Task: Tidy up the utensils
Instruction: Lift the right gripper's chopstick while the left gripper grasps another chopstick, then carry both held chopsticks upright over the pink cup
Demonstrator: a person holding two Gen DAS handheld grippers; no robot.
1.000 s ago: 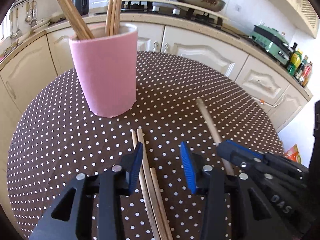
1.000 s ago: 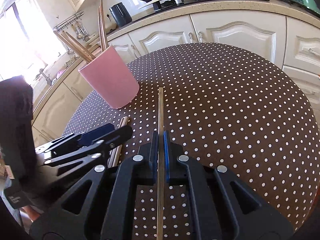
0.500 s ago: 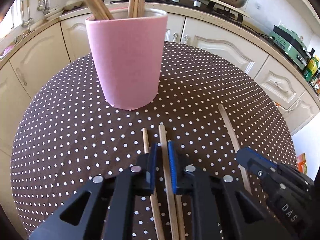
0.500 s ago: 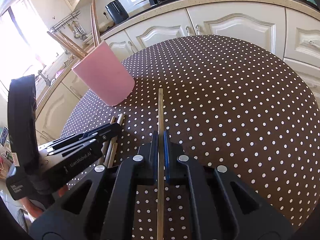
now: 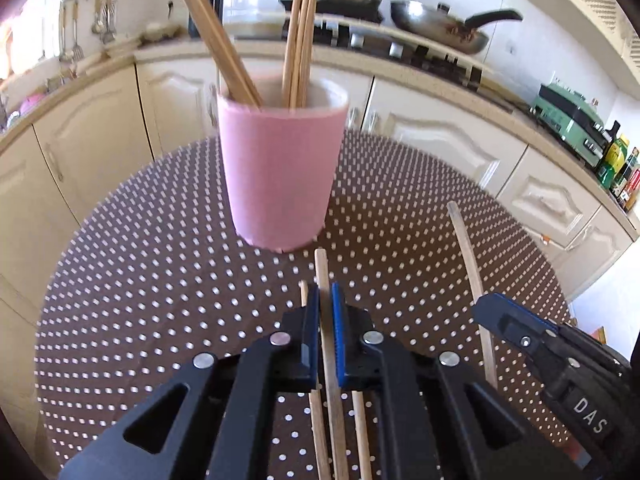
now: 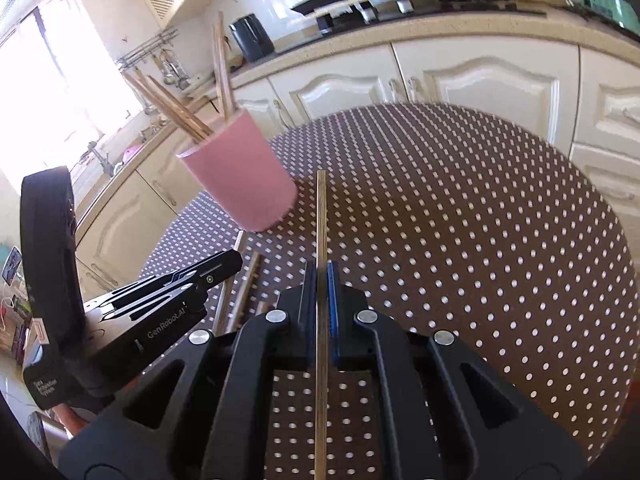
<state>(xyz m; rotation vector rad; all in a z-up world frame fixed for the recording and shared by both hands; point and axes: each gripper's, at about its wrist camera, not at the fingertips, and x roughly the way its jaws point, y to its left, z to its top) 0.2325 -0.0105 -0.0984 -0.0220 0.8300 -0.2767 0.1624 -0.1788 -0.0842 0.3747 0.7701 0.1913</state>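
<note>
A pink cup [image 5: 280, 172] with several wooden chopsticks standing in it sits on the dotted round table [image 5: 160, 280]. My left gripper [image 5: 325, 300] is shut on one wooden chopstick [image 5: 322, 272], whose tip points at the cup's foot. Two more chopsticks [image 5: 362, 432] lie on the cloth beneath it. My right gripper [image 6: 321, 276] is shut on another chopstick [image 6: 321, 216], held above the table to the right of the cup [image 6: 240, 176]. That gripper [image 5: 486, 312] and its chopstick [image 5: 468, 256] also show at the right of the left wrist view.
Cream kitchen cabinets [image 5: 440, 140] and a counter curve around the table's far side. A stove with a pan [image 5: 440, 32] and a pot stands behind the cup. Bottles [image 5: 620, 168] sit on the counter at the right.
My left gripper closed on one of the chopsticks lying on the table and lifted it a little toward the cup. The right gripper kept its chopstick and rose slightly.
</note>
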